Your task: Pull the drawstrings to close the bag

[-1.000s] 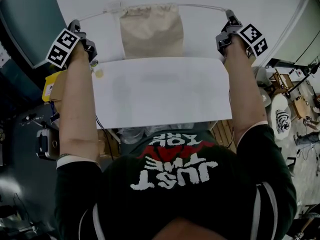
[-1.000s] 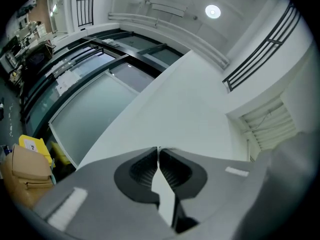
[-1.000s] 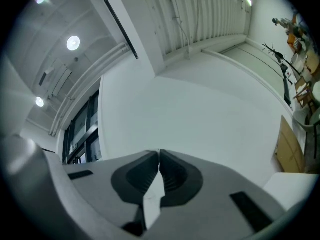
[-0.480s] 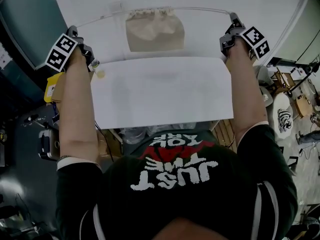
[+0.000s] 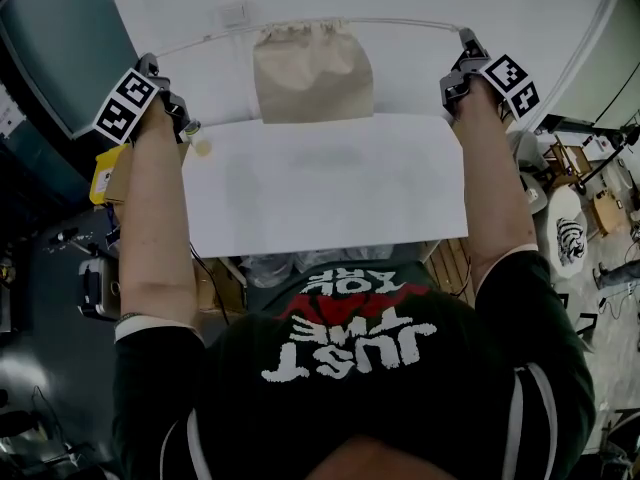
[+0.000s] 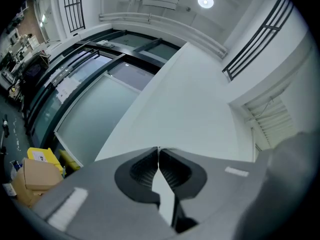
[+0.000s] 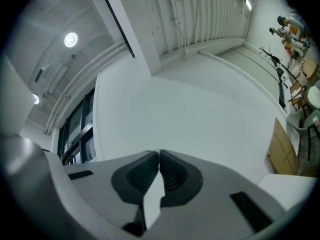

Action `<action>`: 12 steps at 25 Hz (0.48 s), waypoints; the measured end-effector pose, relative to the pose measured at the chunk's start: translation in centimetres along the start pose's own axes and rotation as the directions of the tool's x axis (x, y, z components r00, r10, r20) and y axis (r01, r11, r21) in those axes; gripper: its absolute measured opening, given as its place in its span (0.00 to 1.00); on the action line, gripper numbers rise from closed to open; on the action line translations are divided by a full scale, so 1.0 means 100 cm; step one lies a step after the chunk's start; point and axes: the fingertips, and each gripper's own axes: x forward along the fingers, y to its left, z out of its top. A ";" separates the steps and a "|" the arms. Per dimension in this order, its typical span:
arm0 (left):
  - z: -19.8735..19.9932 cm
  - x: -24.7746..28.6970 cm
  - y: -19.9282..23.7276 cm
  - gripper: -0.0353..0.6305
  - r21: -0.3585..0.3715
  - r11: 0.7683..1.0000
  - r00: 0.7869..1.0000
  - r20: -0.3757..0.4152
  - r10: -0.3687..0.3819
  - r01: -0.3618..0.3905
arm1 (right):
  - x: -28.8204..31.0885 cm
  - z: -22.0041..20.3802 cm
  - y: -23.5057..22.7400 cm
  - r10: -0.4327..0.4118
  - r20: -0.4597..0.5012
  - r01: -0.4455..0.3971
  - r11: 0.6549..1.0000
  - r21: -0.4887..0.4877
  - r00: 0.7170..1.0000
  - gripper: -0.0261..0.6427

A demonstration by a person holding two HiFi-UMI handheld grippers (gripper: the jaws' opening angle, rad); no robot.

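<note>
White surface (image 5: pixel 320 188): far edge runs just below both tools. Left tool (image 5: pixel 150 61) and right tool (image 5: pixel 466 38) are pressed together, each pinching a drawstring (image 5: pixel 205 38) end, line taut. Bag (image 5: pixel 312 68) hangs midway between them, mouth gathered, bottom hidden behind that edge. Plain white backdrop either side.

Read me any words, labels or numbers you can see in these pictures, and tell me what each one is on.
"JUST" and "THE": on the person's black shirt, upside down in the head view; a third word there is unclear.
On the yellow box: a label too small to read.
</note>
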 end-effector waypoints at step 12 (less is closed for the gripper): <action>0.000 0.001 -0.002 0.07 0.051 0.999 1.000 -0.001 0.000 0.000 | 0.000 0.005 -0.001 0.002 0.006 -0.002 1.000 -0.003 1.000 0.06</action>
